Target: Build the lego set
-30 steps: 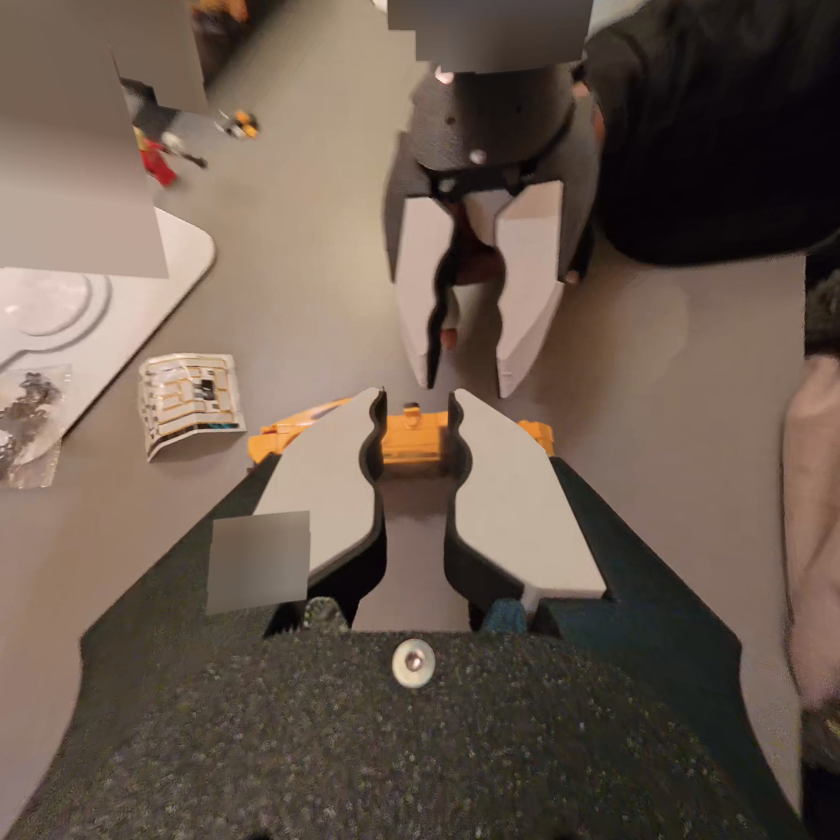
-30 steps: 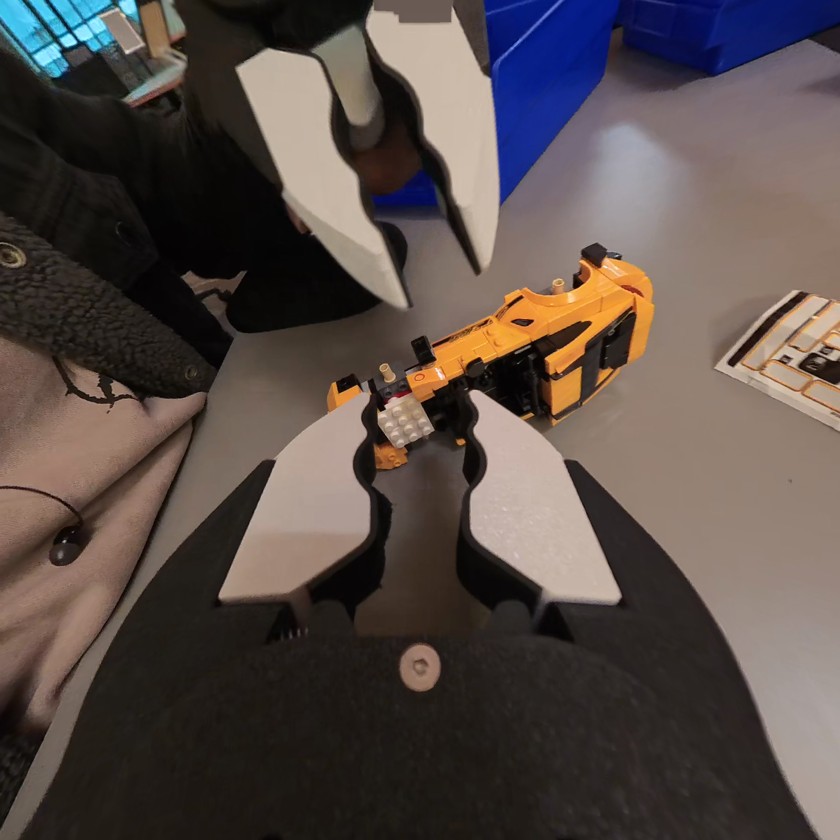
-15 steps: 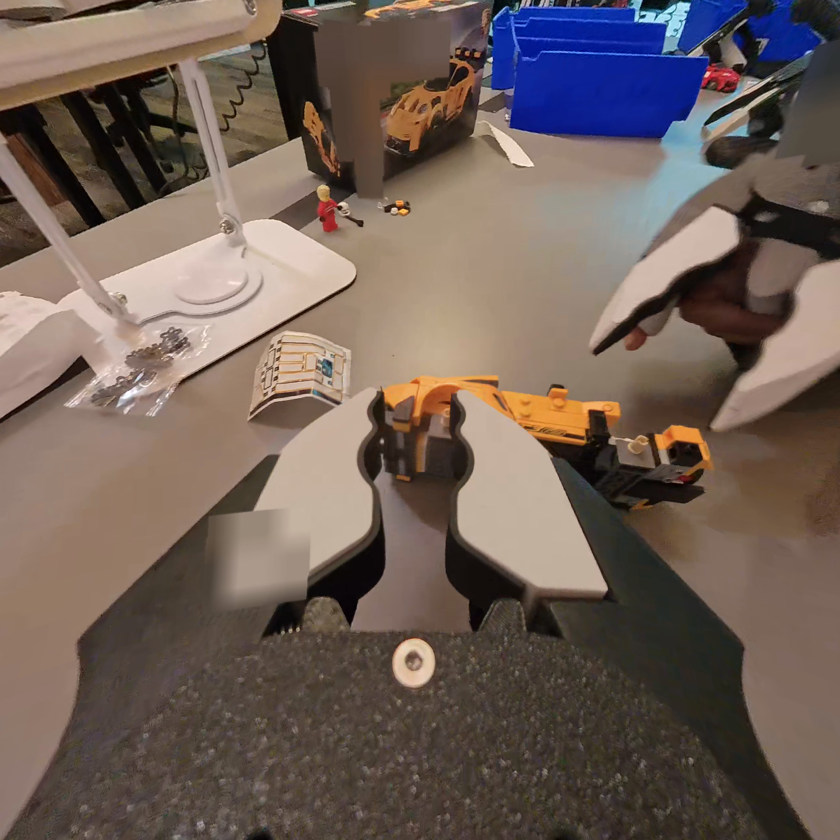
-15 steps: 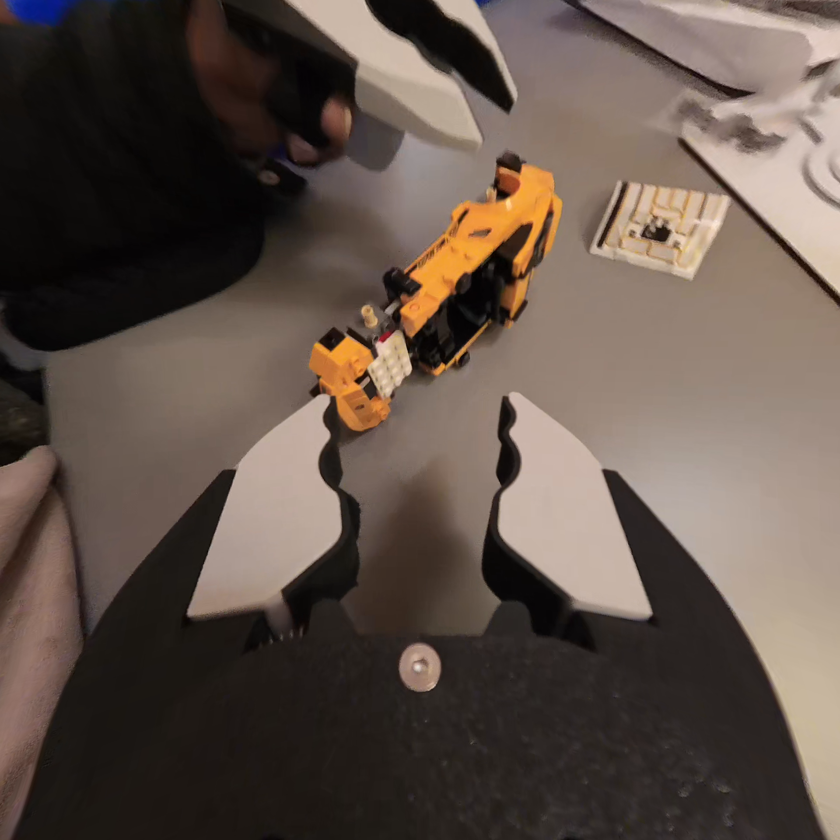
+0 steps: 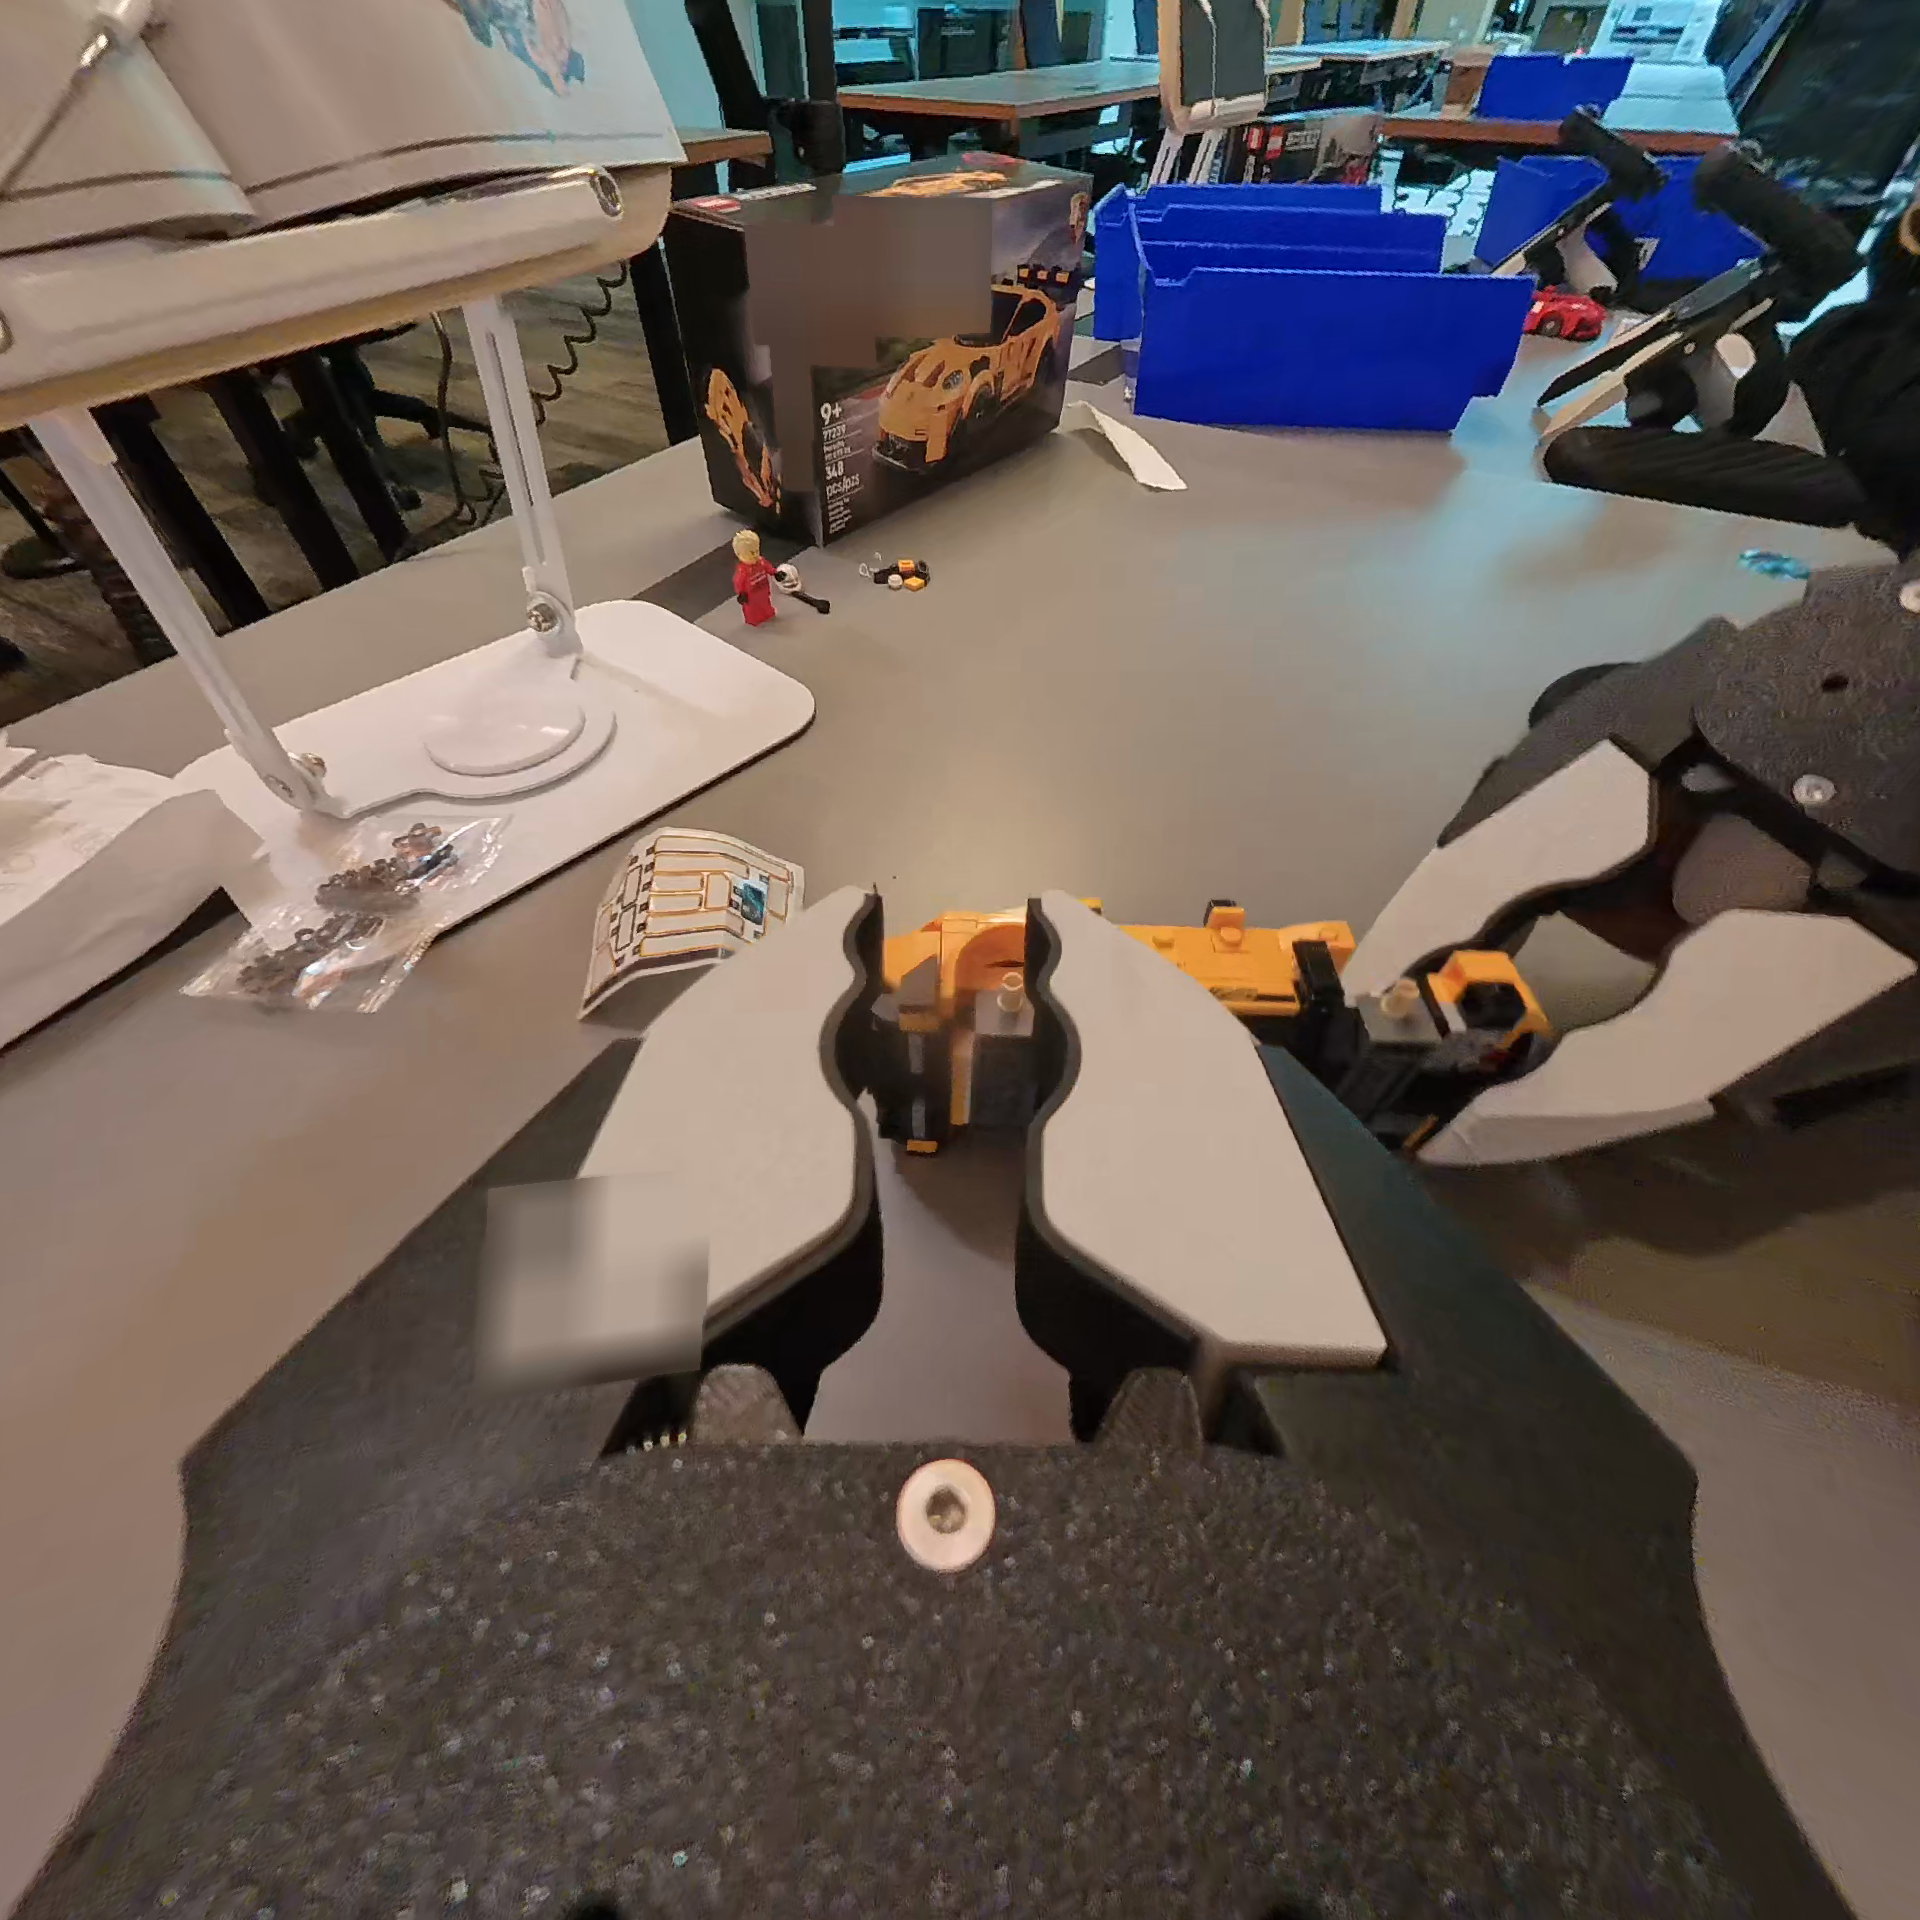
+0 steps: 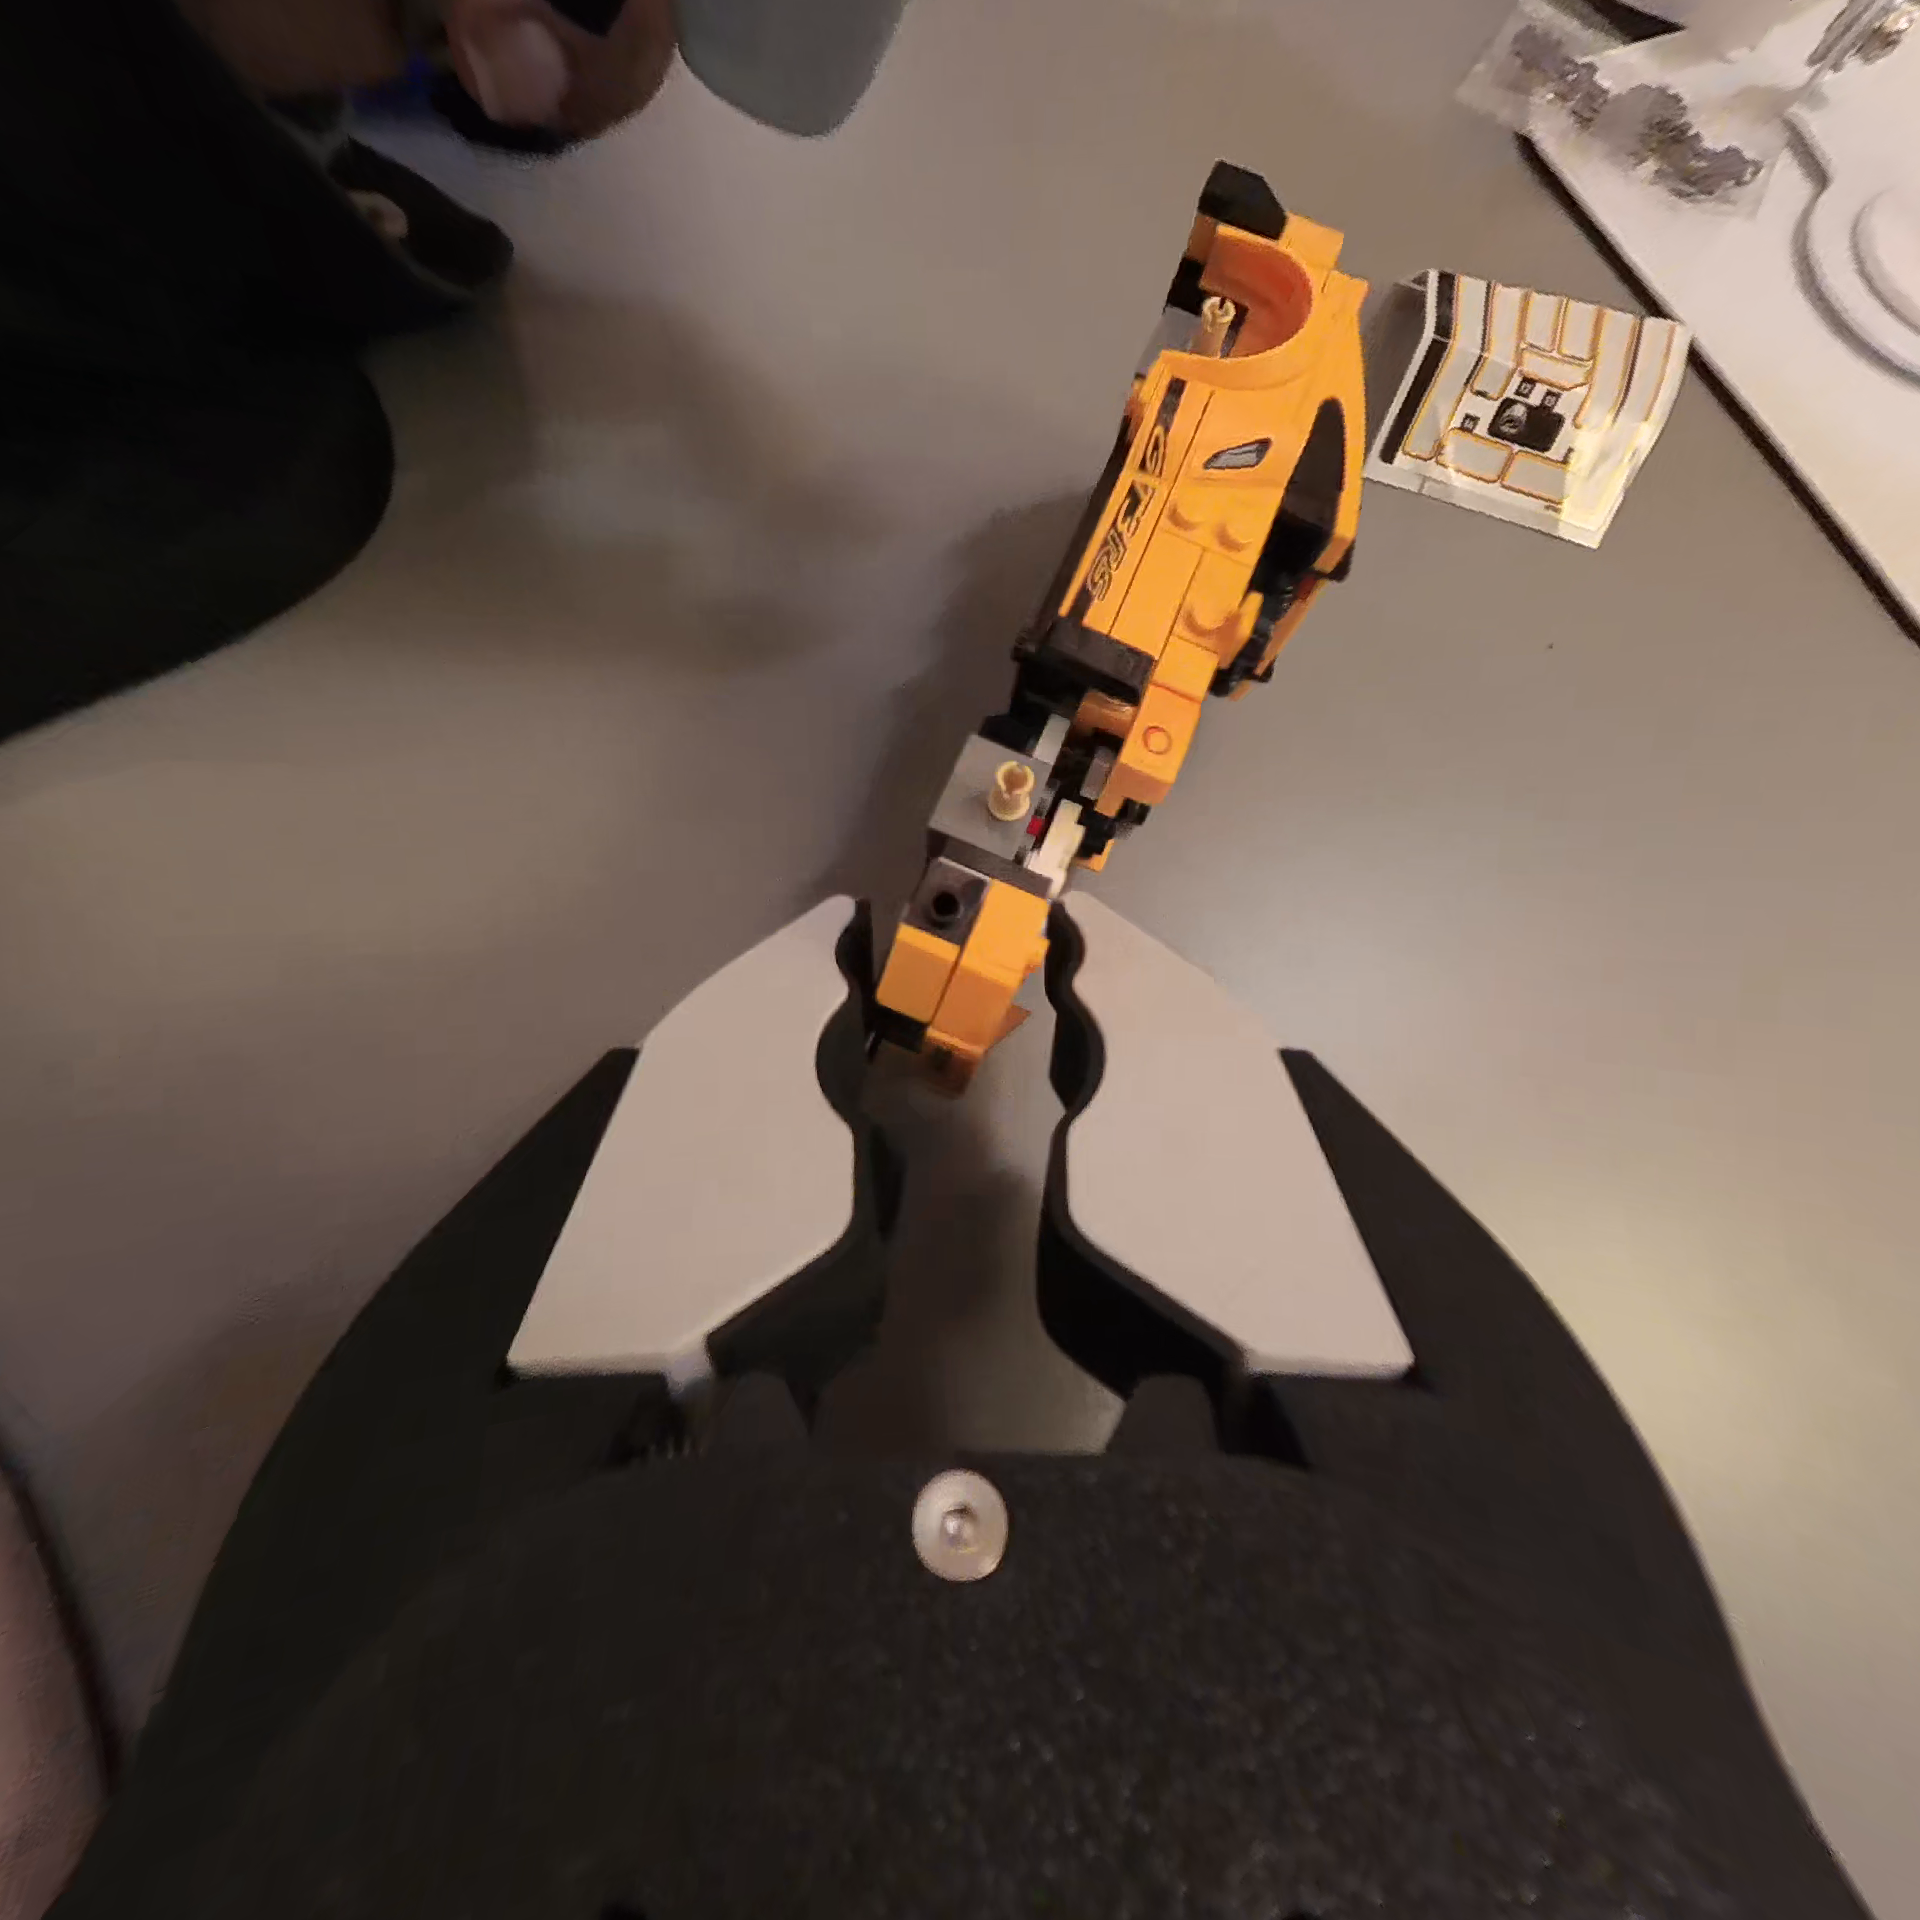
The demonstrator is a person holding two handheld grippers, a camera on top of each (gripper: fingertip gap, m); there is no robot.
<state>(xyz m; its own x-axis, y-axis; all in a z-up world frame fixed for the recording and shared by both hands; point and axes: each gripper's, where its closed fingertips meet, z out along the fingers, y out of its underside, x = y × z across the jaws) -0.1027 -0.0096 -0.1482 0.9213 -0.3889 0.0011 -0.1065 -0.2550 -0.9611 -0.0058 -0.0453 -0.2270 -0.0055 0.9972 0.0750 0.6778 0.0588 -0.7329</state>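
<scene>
left gripper: fingers set either side of the car rear end, wheel arch between the tips. Gap is narrow; pads look close to or touching the bodywork, but a firm pinch cannot be confirmed from this view.
right gripper: fingers closed in on the car's nose block, which sits in the notch between the tips. Contact looks made on both sides; judged a light pinch.
car position: lying on its side on the table, spanning the space between the two grippers, one end at each. Tan axle pins stick out sideways with no wheels on them.
just beyond left tips: sticker sheet to the left of the car, near but apart.
further left: bag of small dark parts beside the white lamp base.
far ahead of left gripper: minifigure, a few loose bits, set box, blue bins behind.
step in hand: judged to be a two-ended grab of the half-built car, to lift or turn it.
next move: both grips need to be firm and even before lifting; the nose section looks thinly joined, so twisting between the grippers should be avoided. Car is likely to be righted onto its underside or turned for wheel fitting.
risk: nose block snapping off under uneven pull.
</scene>
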